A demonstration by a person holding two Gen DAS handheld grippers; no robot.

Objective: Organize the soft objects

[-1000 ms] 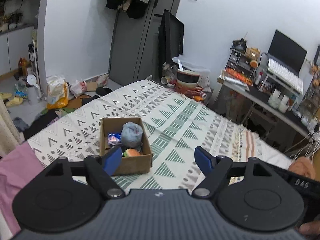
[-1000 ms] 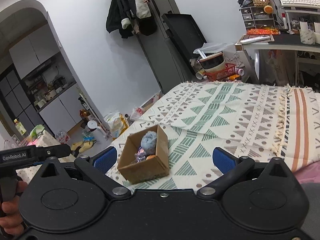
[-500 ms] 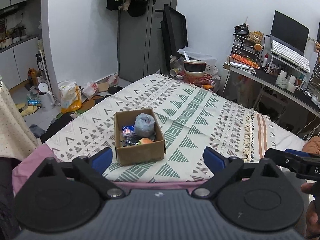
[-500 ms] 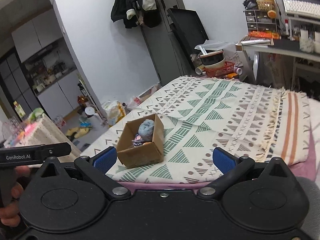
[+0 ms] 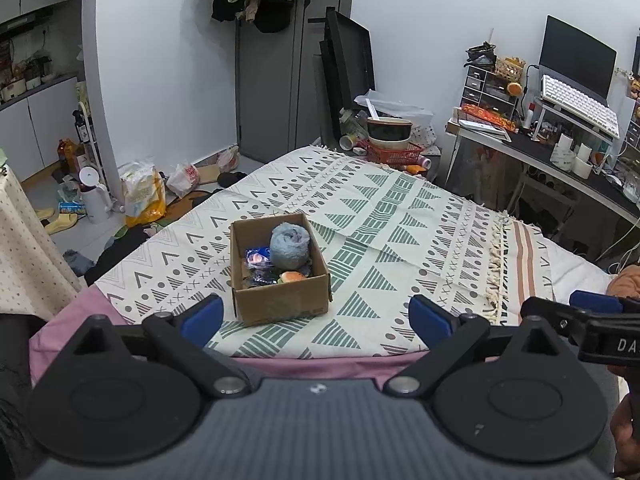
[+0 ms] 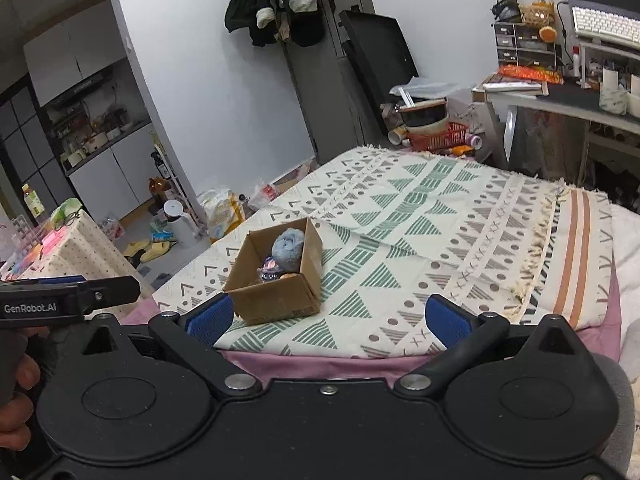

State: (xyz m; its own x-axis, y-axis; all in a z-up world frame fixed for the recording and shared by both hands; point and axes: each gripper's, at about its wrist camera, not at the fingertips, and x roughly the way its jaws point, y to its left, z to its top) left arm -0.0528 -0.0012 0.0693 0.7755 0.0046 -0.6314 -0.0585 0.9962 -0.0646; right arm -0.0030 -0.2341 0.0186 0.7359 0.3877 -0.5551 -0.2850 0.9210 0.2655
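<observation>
A brown cardboard box (image 5: 280, 304) stands on the patterned bed cover near the bed's front edge; it also shows in the right wrist view (image 6: 276, 300). Inside lie a grey-blue fuzzy roll (image 5: 290, 245) (image 6: 287, 250), a small orange soft toy (image 5: 292, 277) and dark crinkly packets (image 5: 258, 270). My left gripper (image 5: 316, 316) is open and empty, held back from the bed, short of the box. My right gripper (image 6: 326, 314) is open and empty, also back from the bed edge.
The patterned cover (image 5: 400, 240) lies over a pink sheet (image 5: 320, 364). A desk with keyboard and monitor (image 5: 576, 104) stands at the right. Bags and bottles clutter the floor (image 5: 140, 196) at the left. A dotted cloth-covered table (image 6: 80, 248) stands at the left.
Both grippers have pulled back and risen away from the box; the box looks smaller and farther, and more of the bed's pink edge shows. Both stay open.
</observation>
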